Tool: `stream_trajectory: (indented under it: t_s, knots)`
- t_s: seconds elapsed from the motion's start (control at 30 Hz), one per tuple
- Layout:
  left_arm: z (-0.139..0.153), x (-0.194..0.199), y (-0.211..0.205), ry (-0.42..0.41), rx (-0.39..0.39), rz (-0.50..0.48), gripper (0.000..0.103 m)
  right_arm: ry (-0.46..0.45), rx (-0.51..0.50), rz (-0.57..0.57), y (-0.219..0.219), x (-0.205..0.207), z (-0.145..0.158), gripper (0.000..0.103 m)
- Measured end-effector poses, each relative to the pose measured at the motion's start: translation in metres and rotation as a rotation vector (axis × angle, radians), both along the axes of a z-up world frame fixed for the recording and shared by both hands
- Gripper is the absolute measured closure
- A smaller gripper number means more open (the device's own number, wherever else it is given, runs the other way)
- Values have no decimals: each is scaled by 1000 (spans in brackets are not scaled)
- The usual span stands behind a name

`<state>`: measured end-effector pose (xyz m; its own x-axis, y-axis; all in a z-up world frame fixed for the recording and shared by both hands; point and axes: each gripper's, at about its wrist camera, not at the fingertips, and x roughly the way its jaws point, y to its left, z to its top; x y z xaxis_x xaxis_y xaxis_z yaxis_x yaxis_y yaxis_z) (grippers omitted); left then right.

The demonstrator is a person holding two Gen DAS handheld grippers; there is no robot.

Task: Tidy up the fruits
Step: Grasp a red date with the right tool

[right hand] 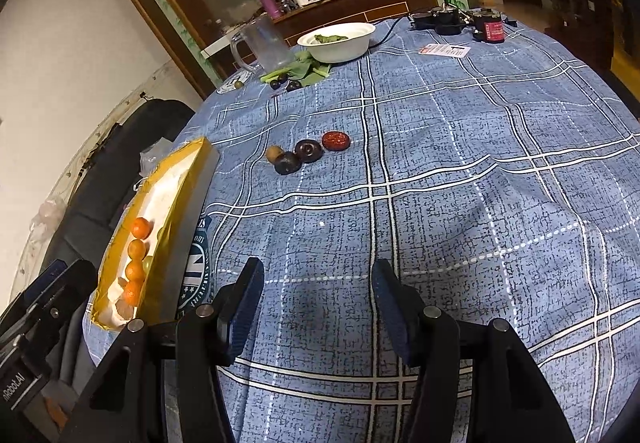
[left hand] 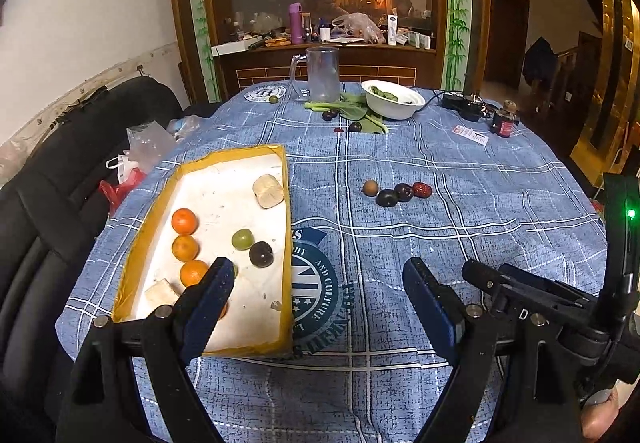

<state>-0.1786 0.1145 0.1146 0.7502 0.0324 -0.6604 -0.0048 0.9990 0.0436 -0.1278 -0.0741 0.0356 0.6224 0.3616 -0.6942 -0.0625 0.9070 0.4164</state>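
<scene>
A yellow-rimmed tray (left hand: 286,203) with a white floor lies at the table's left. It holds three oranges (left hand: 184,221) in a row, a green grape (left hand: 242,239), a dark plum (left hand: 261,254) and two pale chunks (left hand: 268,191). My left gripper (left hand: 320,283) hovers open over the tray's right rim, with nothing between its fingers. Mid-table lies a cluster: a brown fruit (right hand: 273,153), two dark plums (right hand: 287,163) and a red date (right hand: 336,140). My right gripper (right hand: 316,295) stands open above bare cloth, short of that cluster, holding nothing.
At the far side stand a glass mug (left hand: 322,75) and a white bowl (left hand: 392,99) of greens, with loose leaves and a few small dark fruits (left hand: 329,115) beside them. A black device with a cable (left hand: 464,105) and a red-labelled jar (left hand: 505,121) sit far right. A black chair (left hand: 60,203) flanks the left.
</scene>
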Motion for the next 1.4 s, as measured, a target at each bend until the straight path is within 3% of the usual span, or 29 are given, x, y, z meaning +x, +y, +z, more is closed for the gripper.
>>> stream_trajectory:
  t_s: [0.27,0.47,0.53,0.8,0.93,1.07,1.23,1.4]
  knots:
    - [-17,14,19,56,-103,22,17,44,8,22,-14,31,0,43]
    - [-33,27,22,87,-154,15,17,39,-132,16,-12,97,-2,47]
    - [-37,31,22,99,-158,8,17,43,-143,19,-8,119,-3,55]
    - [-43,44,24,118,-178,-11,17,97,-150,41,21,192,-21,55]
    - [-46,48,26,122,-206,-28,17,140,-115,73,12,179,-27,67]
    - [-47,51,26,110,-235,-49,18,204,-101,112,-16,142,-24,68]
    - [-51,57,15,123,-261,-65,18,116,-142,55,-44,111,-10,67]
    - [-52,53,0,136,-223,-90,18,63,-104,98,-24,129,-11,67]
